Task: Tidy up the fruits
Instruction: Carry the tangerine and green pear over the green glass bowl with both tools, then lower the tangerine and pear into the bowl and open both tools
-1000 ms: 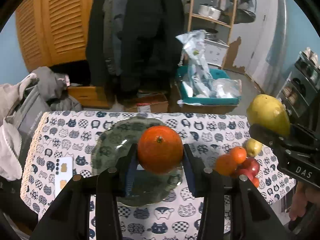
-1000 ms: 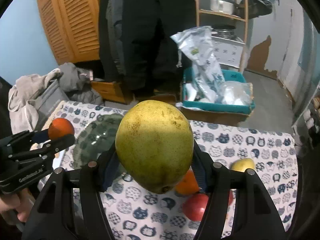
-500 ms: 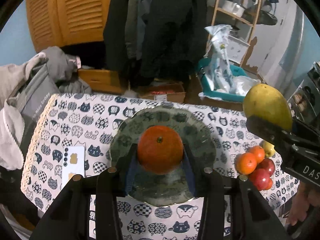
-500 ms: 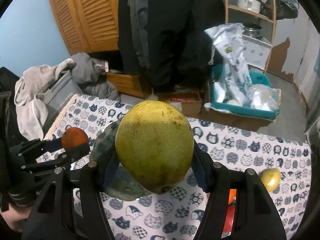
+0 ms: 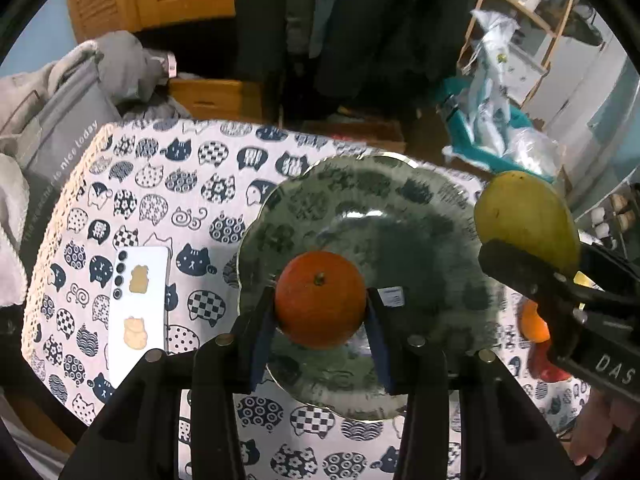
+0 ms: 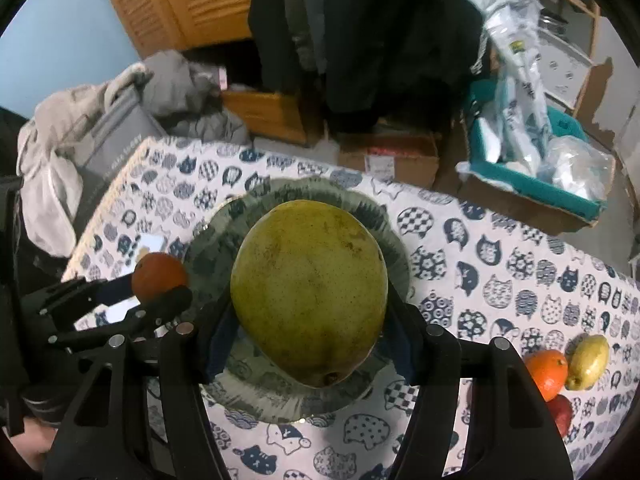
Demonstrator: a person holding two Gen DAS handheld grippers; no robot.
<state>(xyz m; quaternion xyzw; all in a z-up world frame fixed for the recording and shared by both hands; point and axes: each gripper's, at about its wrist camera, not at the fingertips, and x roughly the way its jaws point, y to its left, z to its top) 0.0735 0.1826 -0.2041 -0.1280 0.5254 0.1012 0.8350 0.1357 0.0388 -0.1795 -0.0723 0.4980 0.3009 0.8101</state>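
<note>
Left tool (image 5: 320,316) has its pads clamped on an orange (image 5: 320,299), hanging over the near-left part of the green plate (image 5: 400,208). Right tool (image 6: 308,336) is gripping a big green pear (image 6: 308,296) right above the same plate on the table (image 6: 500,264).

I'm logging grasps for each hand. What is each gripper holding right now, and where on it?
The left gripper clamps an orange by its two opposite sides. The right gripper clamps a green pear across its flanks.
</note>
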